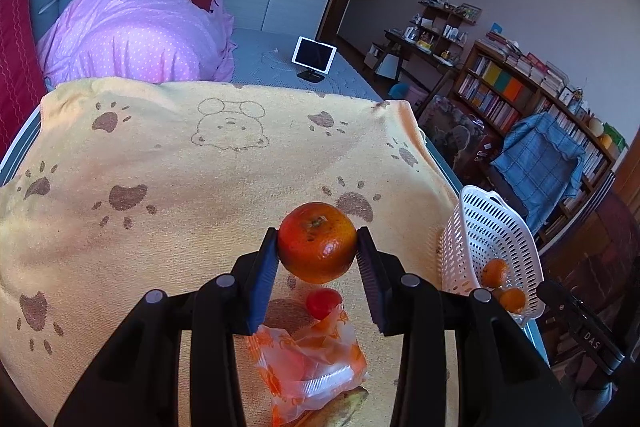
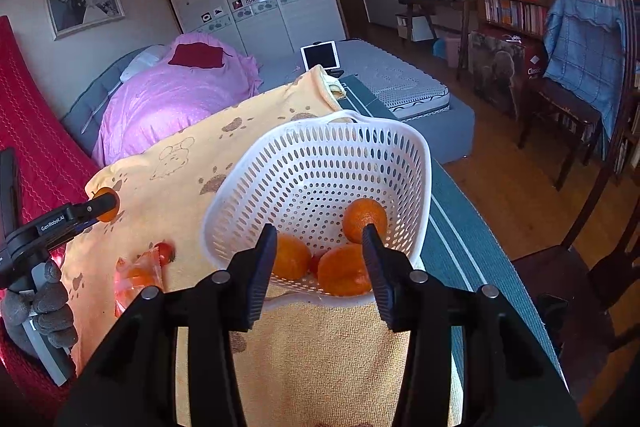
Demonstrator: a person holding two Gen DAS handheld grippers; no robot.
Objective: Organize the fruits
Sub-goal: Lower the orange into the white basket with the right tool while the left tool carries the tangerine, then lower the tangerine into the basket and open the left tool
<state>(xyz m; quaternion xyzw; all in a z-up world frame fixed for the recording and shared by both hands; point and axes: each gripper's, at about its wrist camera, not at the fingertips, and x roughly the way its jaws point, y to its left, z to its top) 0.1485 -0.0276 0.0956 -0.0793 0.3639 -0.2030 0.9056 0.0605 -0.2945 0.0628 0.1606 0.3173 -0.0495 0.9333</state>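
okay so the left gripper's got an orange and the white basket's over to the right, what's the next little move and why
Probably carry the left gripper rightward to above the white basket, then let go. Its jaws are clamped on the orange, lifted clear of the yellow towel, and three oranges already lie in the basket. The right gripper hangs over the basket's near rim holding nothing, so it may need to clear away first.

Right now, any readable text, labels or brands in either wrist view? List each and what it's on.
"GenRobot.AI": on the side of the left gripper, seen from the right wrist view.
"DAS": on the black device at the right edge of the left wrist view.
"Classic": partly cut off, on the dark box with a dog picture by the bookshelf.
Book spines on the bookshelf: too small to read.
Wardrobe stickers: pictures only, no legible words.
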